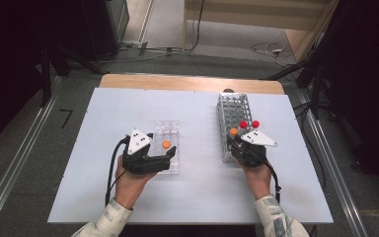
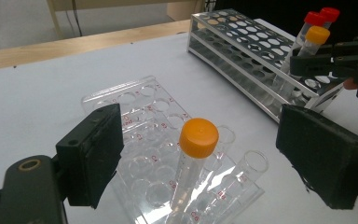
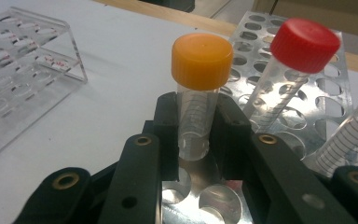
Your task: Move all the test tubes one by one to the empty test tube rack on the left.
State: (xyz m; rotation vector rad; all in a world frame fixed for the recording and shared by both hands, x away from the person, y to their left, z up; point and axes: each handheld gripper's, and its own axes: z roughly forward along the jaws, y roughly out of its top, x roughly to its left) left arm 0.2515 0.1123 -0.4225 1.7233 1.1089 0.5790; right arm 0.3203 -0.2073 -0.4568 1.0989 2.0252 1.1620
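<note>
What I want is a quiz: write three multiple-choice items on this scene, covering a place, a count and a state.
1. The tube between the left gripper's fingers stands:
A. in the clear rack
B. flat on the table
C. on the floor

2. Red caps in view:
A. one
B. two
C. four

3. The right gripper is:
A. open over bare table
B. shut on an orange-capped tube
C. shut on a red-capped tube

1 A: the tube rises from a well of the clear rack.
2 B: the high view shows two side by side.
3 B: both fingers press the tube's wall below the orange cap.
</note>
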